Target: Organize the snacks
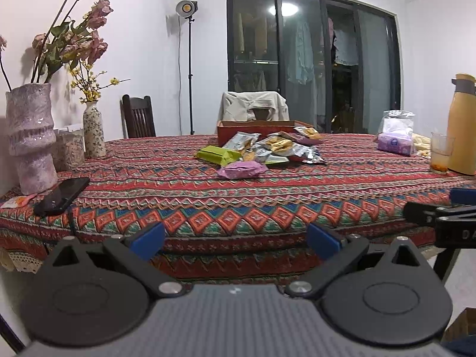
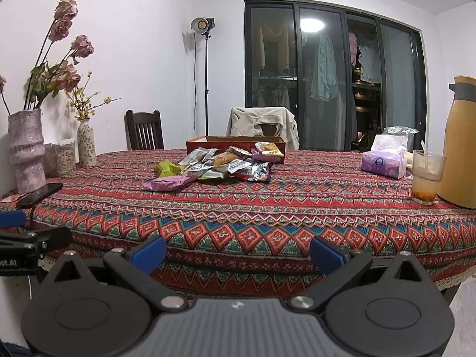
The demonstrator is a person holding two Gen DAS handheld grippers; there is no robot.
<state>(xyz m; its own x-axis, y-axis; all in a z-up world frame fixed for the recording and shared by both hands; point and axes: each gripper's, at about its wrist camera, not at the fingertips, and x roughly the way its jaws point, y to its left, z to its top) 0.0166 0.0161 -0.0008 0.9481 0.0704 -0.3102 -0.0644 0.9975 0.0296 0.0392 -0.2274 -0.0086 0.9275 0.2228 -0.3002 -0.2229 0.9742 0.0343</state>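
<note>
Left gripper (image 1: pixel 235 239): jaws spread wide, nothing between the blue pads; held low at the near table edge, well short of the snacks, likely a start posture before any reach.
Right gripper (image 2: pixel 238 254): likewise wide apart and empty, level with its partner just beside it; both aim at the heap.
Snack packets (image 2: pixel 214 165): loose overlapping pile at mid-table, touching the front wall of the box; foil, yellow and silver wrappers mixed, none sorted yet by the look of it.
Green packet (image 1: pixel 218 154): left edge of the pile, lying flat.
Purple packet (image 1: pixel 240 170): nearest item to the grippers, slightly apart from the heap; judged the easiest first pick.
Red box (image 1: pixel 255 131): open-topped, shallow, directly behind the pile; probably the destination, interior hidden from this low angle.
Tablecloth (image 1: pixel 208 202): red woven geometric pattern, draped over the edge with lace trim; soft, may ruck under a sliding packet.
Phone (image 1: pixel 62 195): dark, flat, near the left corner.
Large vase (image 1: pixel 29 136): pale pink, dried roses, left edge.
Small vase (image 1: pixel 94 132): floral print, yellow sprigs.
Tissue pack (image 2: pixel 382 163): purple, right side.
Glass (image 2: pixel 427 175): drink remnants, with a stick or spoon in it.
Thermos jug (image 2: pixel 459 142): yellow, far right.
Room: white walls, dark glazed sliding doors with clothes hanging behind, studio lamp (image 2: pixel 203 25) on a stand, two chairs, one draped with a jacket (image 1: pixel 254 108).
</note>
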